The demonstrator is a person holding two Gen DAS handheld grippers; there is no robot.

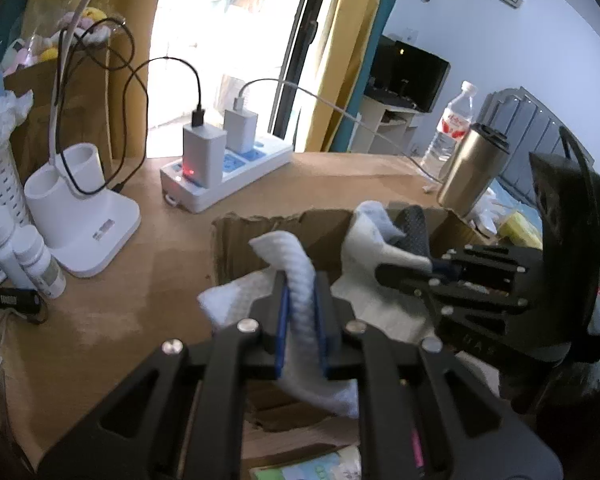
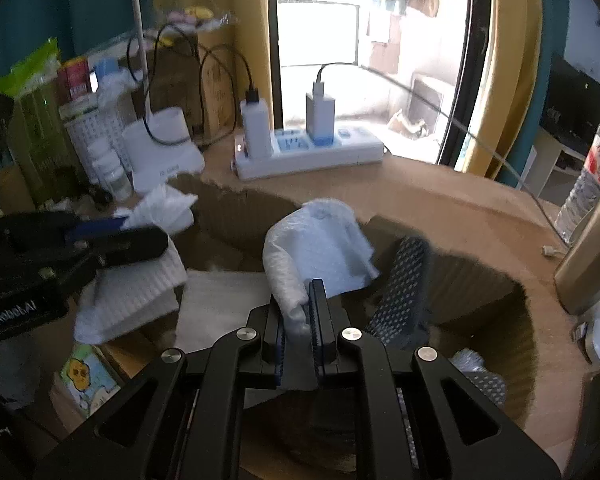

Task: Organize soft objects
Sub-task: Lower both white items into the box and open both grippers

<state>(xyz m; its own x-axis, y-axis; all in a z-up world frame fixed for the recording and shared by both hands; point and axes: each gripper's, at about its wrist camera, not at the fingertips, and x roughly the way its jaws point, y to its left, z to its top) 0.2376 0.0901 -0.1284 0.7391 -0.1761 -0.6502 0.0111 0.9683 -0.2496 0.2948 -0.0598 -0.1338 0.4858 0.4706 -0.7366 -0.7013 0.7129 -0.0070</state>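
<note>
Clearly both claws, left [image 1: 300, 316] and right [image 2: 300, 316], pinch one limp white cloth [image 2: 320, 248]; it sags, so grip folded edges.

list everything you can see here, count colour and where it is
white cloths: two, white, one pinched in each tongs over the box
cardboard box: one, brown, open, on the desk
dark dotted item: one, dark with pale dots, inside the box
power strip: one, white and blue, back of the desk
chargers: two, white, plugged into the strip
lamp base: one, white, left of the strip
small bottles: at least two, white, desk's left edge
tumbler: one, metallic, right of the box
water bottle: one, clear with red label, behind the tumbler
left tongs: black, shut on a cloth
right tongs: black, shut on a cloth
</note>
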